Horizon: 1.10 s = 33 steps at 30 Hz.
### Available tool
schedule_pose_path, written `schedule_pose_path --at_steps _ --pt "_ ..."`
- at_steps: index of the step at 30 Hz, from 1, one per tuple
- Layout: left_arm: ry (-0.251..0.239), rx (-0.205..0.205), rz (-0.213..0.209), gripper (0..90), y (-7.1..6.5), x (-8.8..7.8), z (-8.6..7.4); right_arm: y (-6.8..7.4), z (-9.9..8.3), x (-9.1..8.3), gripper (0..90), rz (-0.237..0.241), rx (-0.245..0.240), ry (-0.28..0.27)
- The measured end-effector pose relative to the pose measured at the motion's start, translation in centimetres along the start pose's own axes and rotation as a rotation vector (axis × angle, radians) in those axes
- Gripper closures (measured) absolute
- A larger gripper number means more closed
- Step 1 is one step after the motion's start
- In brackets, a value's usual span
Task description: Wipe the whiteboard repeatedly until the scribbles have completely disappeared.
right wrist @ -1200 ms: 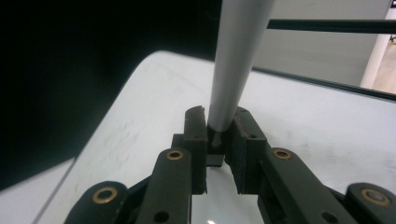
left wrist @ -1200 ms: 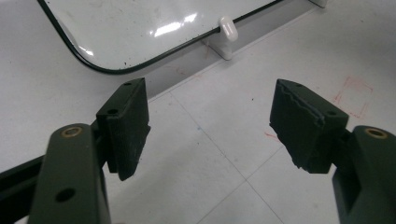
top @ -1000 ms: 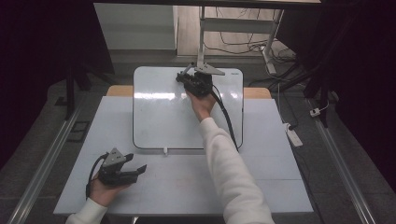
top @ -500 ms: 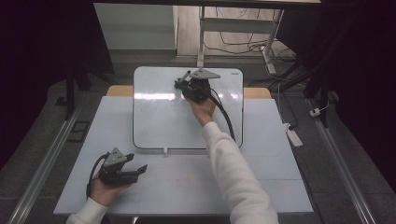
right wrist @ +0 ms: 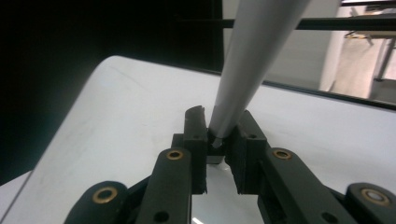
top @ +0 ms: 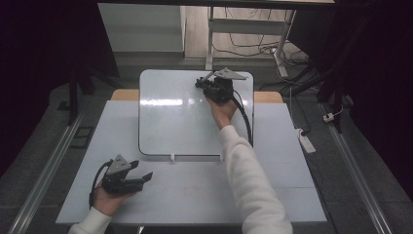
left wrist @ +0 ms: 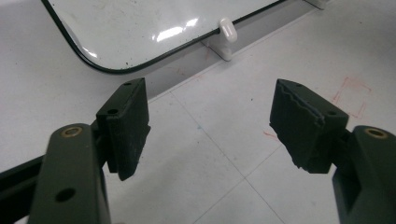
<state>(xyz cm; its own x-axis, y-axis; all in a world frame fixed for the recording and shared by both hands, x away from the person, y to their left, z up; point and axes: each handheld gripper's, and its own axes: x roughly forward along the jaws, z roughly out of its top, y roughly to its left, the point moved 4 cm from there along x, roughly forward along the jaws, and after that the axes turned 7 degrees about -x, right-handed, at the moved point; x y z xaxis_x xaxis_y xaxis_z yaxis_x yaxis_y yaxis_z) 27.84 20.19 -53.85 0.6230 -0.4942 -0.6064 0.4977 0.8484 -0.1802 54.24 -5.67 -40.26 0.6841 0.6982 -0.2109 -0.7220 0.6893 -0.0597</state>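
A white whiteboard (top: 170,122) with a dark rim lies on the white table (top: 195,195), and its near corner (left wrist: 140,28) is in the left gripper view. My right gripper (top: 200,84) hovers over the board's far right part, shut on a grey tapered pen-like stick (right wrist: 252,56). That stick rises from between the jaws in the right gripper view (right wrist: 218,128); I cannot see its tip. My left gripper (top: 146,178) rests in a hand at the table's front left, open with nothing between its pads (left wrist: 210,107), pointing toward the board's near edge.
Two small white clips (left wrist: 227,33) hold the board's near edge. Faint red marks (left wrist: 350,93) show on the table surface. A white power strip (top: 306,141) lies on the floor at the right. Metal desk legs (top: 210,39) stand beyond the far end.
The right hand and its gripper have shifted a little to the right over the top of the board. The left gripper has stayed where it was.
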Motion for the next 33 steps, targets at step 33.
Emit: schedule_pose_path --at_steps 33 --pt "-0.058 -0.020 0.049 29.6 0.7 -0.6 0.4 7.3 -10.1 -15.4 77.9 0.348 0.013 0.225"
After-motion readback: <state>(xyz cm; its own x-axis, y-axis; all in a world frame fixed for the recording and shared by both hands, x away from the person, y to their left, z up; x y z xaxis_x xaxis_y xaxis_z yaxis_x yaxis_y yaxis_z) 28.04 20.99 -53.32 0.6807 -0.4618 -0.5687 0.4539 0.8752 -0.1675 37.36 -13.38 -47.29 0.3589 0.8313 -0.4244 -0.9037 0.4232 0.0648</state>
